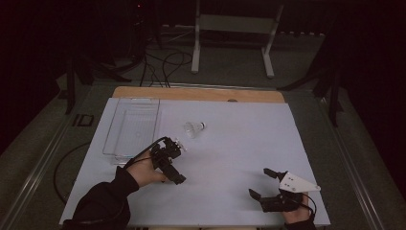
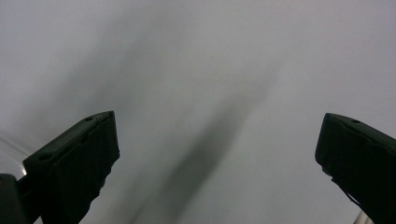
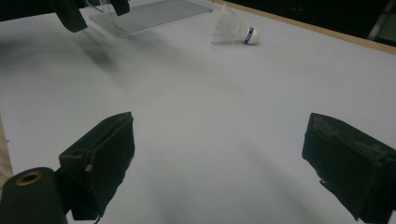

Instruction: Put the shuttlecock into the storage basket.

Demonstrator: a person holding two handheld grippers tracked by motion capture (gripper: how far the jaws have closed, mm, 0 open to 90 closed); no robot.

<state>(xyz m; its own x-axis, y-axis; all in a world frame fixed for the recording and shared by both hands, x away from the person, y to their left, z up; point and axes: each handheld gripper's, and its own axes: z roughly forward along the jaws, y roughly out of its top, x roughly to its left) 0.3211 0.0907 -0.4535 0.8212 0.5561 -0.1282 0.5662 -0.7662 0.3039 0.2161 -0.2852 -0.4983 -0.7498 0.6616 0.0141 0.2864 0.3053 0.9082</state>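
Dim lab — white table (image 1: pixel 230 158), floor cables (image 1: pixel 163 64), metal stand (image 1: pixel 234 28)

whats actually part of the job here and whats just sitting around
Part of the job:
shuttlecock, lying on its side on the white table
clear tray, to its left
left gripper, jaws open, nearest the shuttlecock
right gripper, jaws open, at the near edge

Just lying about:
white metal frame on the floor
black cables on the floor

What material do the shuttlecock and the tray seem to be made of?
The shuttlecock looks like it has a translucent white plastic skirt with fine ribs, and a smooth white head with a blue band. The tray seems clear hard plastic: the table shows through it and its edges shine.
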